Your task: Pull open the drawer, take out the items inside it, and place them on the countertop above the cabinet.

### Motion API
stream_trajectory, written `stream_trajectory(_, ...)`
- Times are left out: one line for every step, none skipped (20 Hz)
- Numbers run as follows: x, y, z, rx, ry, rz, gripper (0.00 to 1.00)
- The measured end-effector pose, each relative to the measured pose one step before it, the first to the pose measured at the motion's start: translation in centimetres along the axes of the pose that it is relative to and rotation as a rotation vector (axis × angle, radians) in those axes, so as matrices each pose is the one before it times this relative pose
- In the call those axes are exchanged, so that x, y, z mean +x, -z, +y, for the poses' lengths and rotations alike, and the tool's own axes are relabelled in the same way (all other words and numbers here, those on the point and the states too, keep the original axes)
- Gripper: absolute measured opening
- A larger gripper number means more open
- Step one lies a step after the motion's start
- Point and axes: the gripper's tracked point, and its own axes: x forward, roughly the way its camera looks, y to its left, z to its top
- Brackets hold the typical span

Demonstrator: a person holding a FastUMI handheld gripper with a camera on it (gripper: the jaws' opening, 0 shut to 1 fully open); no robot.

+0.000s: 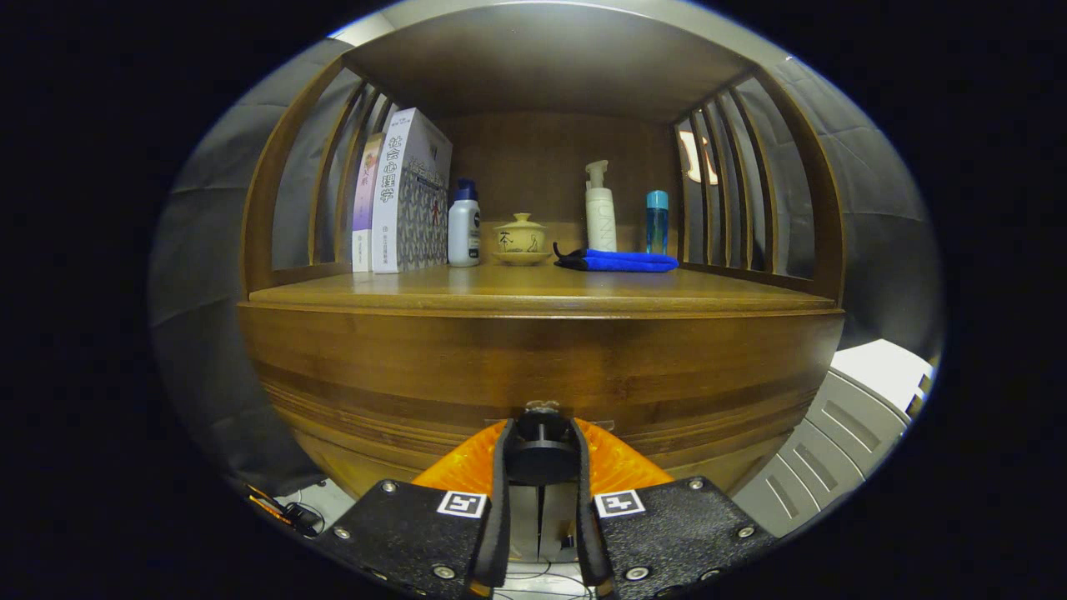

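The wooden cabinet has an open compartment above its surface, with slatted sides and a solid back. Along the back of that compartment stand several things: at about ten o'clock from the jaws, two upright books leaning against the left slats; just right of them a white bottle with a blue cap; then a small lidded tea bowl on a saucer near twelve o'clock; a tall white pump bottle; and a slim blue bottle at about one o'clock. A folded blue cloth lies flat on the surface in front of the two right-hand bottles.

Below the surface is the drawer front, closed as far as can be told. Its round dark knob sits at twelve o'clock right between the fingers. The gripper has its jaws clenched on the knob, one finger pressing on each side. The drawer's contents are hidden.

At four o'clock, beside the cabinet, stands a pale ridged object.
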Motion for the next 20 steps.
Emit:
stream_trajectory(-0.504, 0.217, -0.028, 0.00248, 0.00148, 0.00582, 0.35)
stream_trajectory(-0.553, 0.068, -0.123, -0.00424, 0.00268, 0.00183, 0.34)
stream_trajectory(-0.627, 0.236, -0.125, -0.00395, 0.00391, 0.00132, 0.34)
stream_trajectory(-0.695, 0.156, -0.066, -0.00243, 0.00272, 0.00226, 0.33)
stream_trajectory(-0.702, 0.242, -0.018, -0.00216, 0.00323, 0.00375, 0.33)
stream_trajectory(-0.827, 0.186, -0.068, -0.00122, 0.00151, 0.00500, 0.33)
stream_trajectory(-0.899, 0.250, -0.016, 0.00026, -0.00060, 0.00691, 0.33)
stream_trajectory(-0.918, 0.195, -0.035, 0.00266, -0.00128, 0.00601, 0.33)
stream_trajectory(-0.877, 0.293, 0.048, 0.00201, -0.00250, 0.00677, 0.33)
stream_trajectory(-0.816, 0.179, -0.062, -0.00063, -0.00046, 0.00553, 0.33)
stream_trajectory(-0.782, 0.251, -0.113, -0.00347, 0.00048, 0.00501, 0.33)
stream_trajectory(-0.759, 0.177, -0.090, -0.00263, 0.00003, 0.00435, 0.33)
stream_trajectory(-0.767, 0.239, -0.094, -0.00029, -0.00025, 0.00334, 0.33)
stream_trajectory(-0.643, 0.185, -0.041, 0.00616, -0.00208, 0.00588, 0.33)
stream_trajectory(-0.839, 0.311, 0.011, 0.00091, -0.00271, 0.00552, 0.33)
stream_trajectory(-0.571, 0.307, -0.042, -0.00743, -0.00563, 0.01005, 0.33)
stream_trajectory(-0.503, 0.410, -0.003, -0.00443, -0.00308, 0.00807, 0.33)
stream_trajectory(-0.672, 0.353, -0.021, -0.00350, 0.00086, 0.00534, 0.33)
stream_trajectory(-0.703, 0.582, 0.017, -0.00400, -0.00078, 0.00929, 0.33)
stream_trajectory(-0.535, -0.097, 0.121, 0.00508, 0.00135, -0.01354, 0.33)
